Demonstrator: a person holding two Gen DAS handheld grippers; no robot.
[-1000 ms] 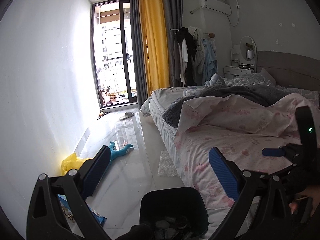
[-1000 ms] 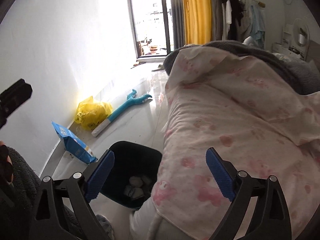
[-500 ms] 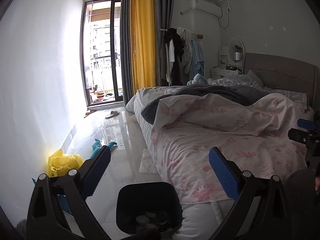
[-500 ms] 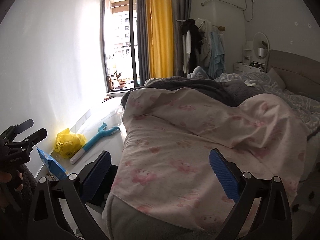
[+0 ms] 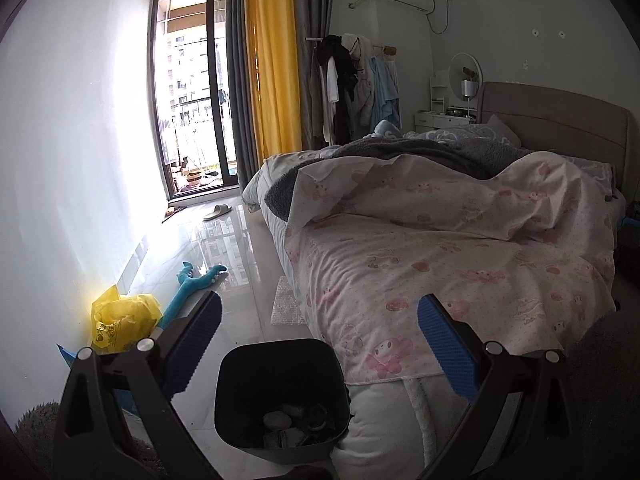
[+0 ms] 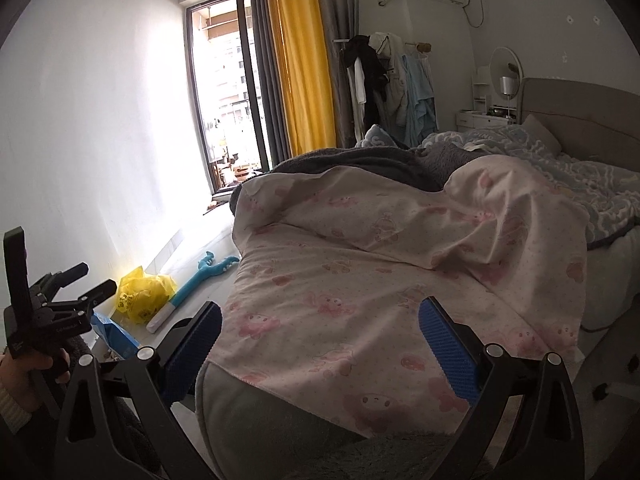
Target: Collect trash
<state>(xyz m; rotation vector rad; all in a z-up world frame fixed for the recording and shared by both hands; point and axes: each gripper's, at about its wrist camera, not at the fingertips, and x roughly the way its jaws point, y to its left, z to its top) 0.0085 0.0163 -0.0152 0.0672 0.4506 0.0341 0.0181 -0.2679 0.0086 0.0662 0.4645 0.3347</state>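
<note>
A black trash bin [image 5: 240,384] stands on the floor at the foot corner of the bed, with several crumpled scraps [image 5: 276,420] inside. My left gripper [image 5: 318,344] is open above it, holding nothing. Along the left wall lie a yellow plastic bag [image 5: 120,318], a blue packet [image 6: 114,334] and a teal toy stick [image 5: 192,286]. A clear bubble-wrap sheet [image 5: 286,306] lies beside the bed. My right gripper [image 6: 320,344] is open over the pink sheet [image 6: 360,280], with nothing between its fingers. The left gripper [image 6: 86,282] also shows at the left edge of the right wrist view, held by a hand.
The bed [image 5: 440,240] with pink sheet and grey blanket fills the right side. A glossy floor strip [image 5: 224,248] runs to the balcony door [image 5: 192,92], with a slipper [image 5: 218,212] on it. A clothes rack [image 5: 352,80] and dresser [image 5: 444,118] stand at the back. A grey rug [image 5: 36,420] lies near left.
Both grippers have risen and drawn back from the bin. The left view now shows the whole bed and bin; the right view has swung from the bin up over the bed.
</note>
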